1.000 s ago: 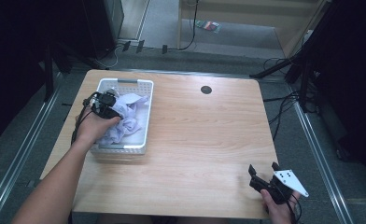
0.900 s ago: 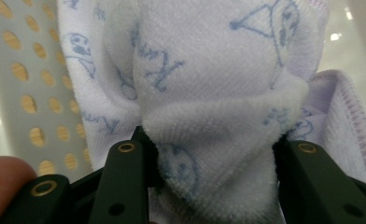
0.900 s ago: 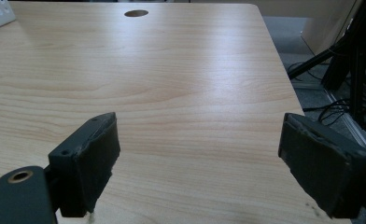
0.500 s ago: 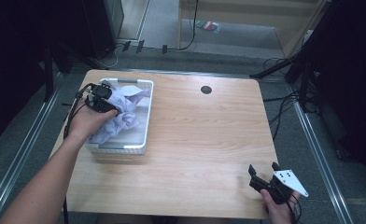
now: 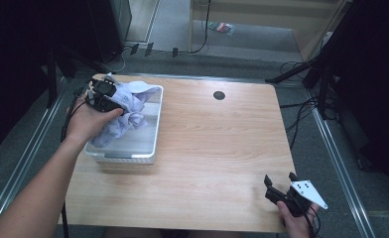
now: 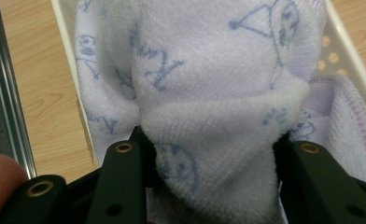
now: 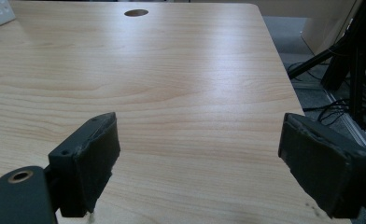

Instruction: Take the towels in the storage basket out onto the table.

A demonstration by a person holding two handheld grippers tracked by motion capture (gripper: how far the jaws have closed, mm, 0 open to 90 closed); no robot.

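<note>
A pale lilac towel [image 5: 133,106] with blue drawings and lettering hangs out of a white perforated basket [image 5: 150,144] at the table's left. My left gripper [image 5: 114,101] is shut on a bunched fold of that towel [image 6: 214,121] and holds it above the basket, its cloth trailing down inside. The two jaws press the fold from both sides in the left gripper view. My right gripper [image 5: 281,179] rests at the table's near right corner, open, with bare wood between its pads [image 7: 97,158].
The wooden table [image 5: 222,144] has a round cable hole [image 5: 219,94] near its far edge. A metal rail [image 5: 31,148] runs along the left side. Cables and dark stands crowd the floor to the right and behind.
My left gripper has risen out of the basket with the towel in its grip, pulling the cloth up and toward the basket's far left corner. The right gripper has stayed still.
</note>
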